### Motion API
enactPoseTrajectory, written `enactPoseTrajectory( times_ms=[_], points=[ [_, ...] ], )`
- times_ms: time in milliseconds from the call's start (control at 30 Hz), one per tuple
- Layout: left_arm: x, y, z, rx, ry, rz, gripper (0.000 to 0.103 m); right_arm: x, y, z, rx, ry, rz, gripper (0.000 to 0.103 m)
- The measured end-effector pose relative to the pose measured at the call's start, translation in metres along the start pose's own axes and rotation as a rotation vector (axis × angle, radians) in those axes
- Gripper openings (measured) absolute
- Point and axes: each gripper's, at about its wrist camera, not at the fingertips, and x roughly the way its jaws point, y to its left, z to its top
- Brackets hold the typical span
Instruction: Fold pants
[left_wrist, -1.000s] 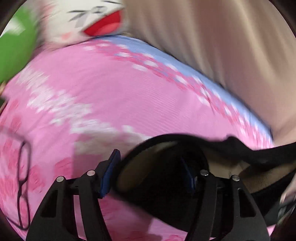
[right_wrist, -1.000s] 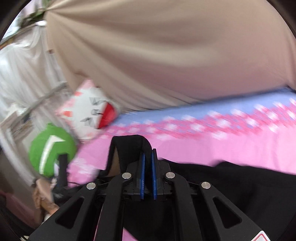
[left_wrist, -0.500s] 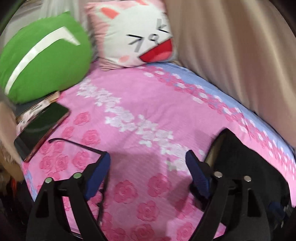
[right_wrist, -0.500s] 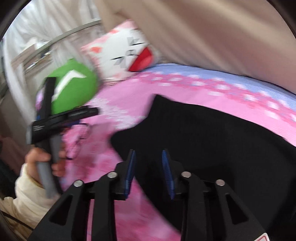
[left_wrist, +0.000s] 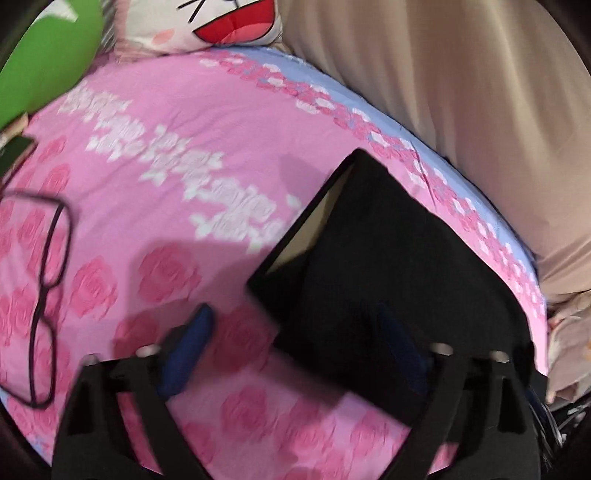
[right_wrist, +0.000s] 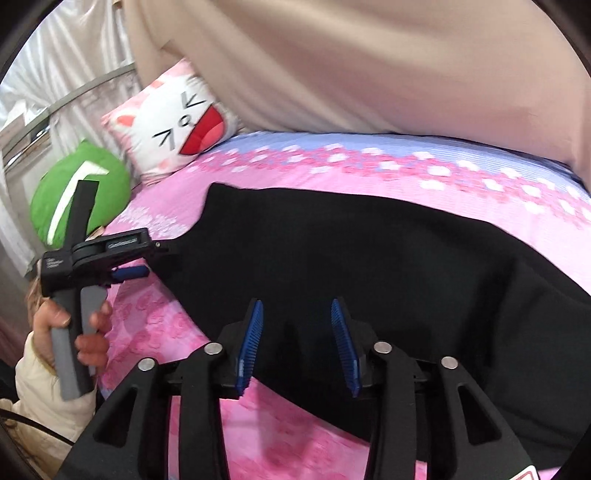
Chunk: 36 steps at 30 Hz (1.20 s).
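Note:
Black pants (right_wrist: 369, 266) lie flat on the pink flowered bed sheet (right_wrist: 155, 328), their waist end toward the pillows. In the left wrist view the pants (left_wrist: 391, 280) show a pale inner lining at the open waist. My left gripper (left_wrist: 295, 350) is open and empty, low over the pants' near corner; it also shows in the right wrist view (right_wrist: 129, 258) at the pants' left edge. My right gripper (right_wrist: 297, 343) is open and empty, just above the pants' near edge.
A white cat-face pillow (right_wrist: 173, 122) and a green cushion (right_wrist: 81, 192) lie at the head of the bed. Black-framed glasses (left_wrist: 48, 295) lie on the sheet at the left. A beige curtain (right_wrist: 351, 62) hangs along the far side.
Both grippers let go of the pants and opened. The pants now lie flat on the bed. The left gripper swung back toward the pants' waist corner.

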Motion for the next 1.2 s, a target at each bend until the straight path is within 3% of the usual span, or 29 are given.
enactPoseTrajectory(
  times_ms=[100, 200, 367, 400, 500, 600, 633, 700, 733, 800, 900, 967, 1100, 1200],
  points=[
    [-0.003, -0.016, 0.010, 0.010, -0.020, -0.017, 0.018, -0.027, -0.025, -0.009, 0.044, -0.037, -0.063, 0.045],
    [-0.040, -0.060, 0.013, 0.117, -0.097, -0.077, 0.015, -0.057, -0.055, -0.018, 0.097, -0.078, -0.142, 0.046],
    [-0.108, -0.196, -0.023, 0.402, -0.179, -0.293, 0.014, -0.120, -0.113, -0.038, 0.216, -0.173, -0.259, 0.046],
    [-0.118, -0.234, -0.040, 0.476, -0.176, -0.356, 0.015, -0.129, -0.119, -0.041, 0.228, -0.186, -0.276, 0.046],
    [-0.122, -0.310, -0.091, 0.643, -0.124, -0.448, 0.017, -0.157, -0.144, -0.057, 0.281, -0.224, -0.320, 0.047],
    [-0.086, -0.373, -0.162, 0.806, 0.028, -0.472, 0.034, -0.175, -0.168, -0.079, 0.333, -0.232, -0.356, 0.054],
    [-0.079, -0.378, -0.177, 0.821, 0.053, -0.439, 0.037, -0.178, -0.176, -0.086, 0.352, -0.225, -0.359, 0.054],
    [-0.069, -0.376, -0.197, 0.823, 0.085, -0.386, 0.054, -0.184, -0.193, -0.103, 0.401, -0.209, -0.377, 0.054],
    [-0.070, -0.371, -0.196, 0.804, 0.090, -0.397, 0.060, -0.187, -0.198, -0.107, 0.416, -0.207, -0.374, 0.054],
    [-0.080, -0.356, -0.186, 0.755, 0.072, -0.421, 0.080, -0.191, -0.207, -0.117, 0.449, -0.209, -0.346, 0.054],
    [-0.102, -0.321, -0.145, 0.673, -0.094, -0.338, 0.087, -0.190, -0.213, -0.119, 0.465, -0.214, -0.282, 0.058],
    [-0.108, -0.300, -0.123, 0.619, -0.164, -0.266, 0.090, -0.181, -0.210, -0.112, 0.459, -0.217, -0.229, 0.064],
    [-0.106, -0.250, -0.084, 0.512, -0.207, -0.135, 0.090, -0.142, -0.204, -0.088, 0.427, -0.180, -0.114, 0.067],
    [-0.098, -0.212, -0.066, 0.435, -0.196, -0.072, 0.090, -0.097, -0.203, -0.071, 0.417, -0.102, -0.089, 0.067]
  ],
)
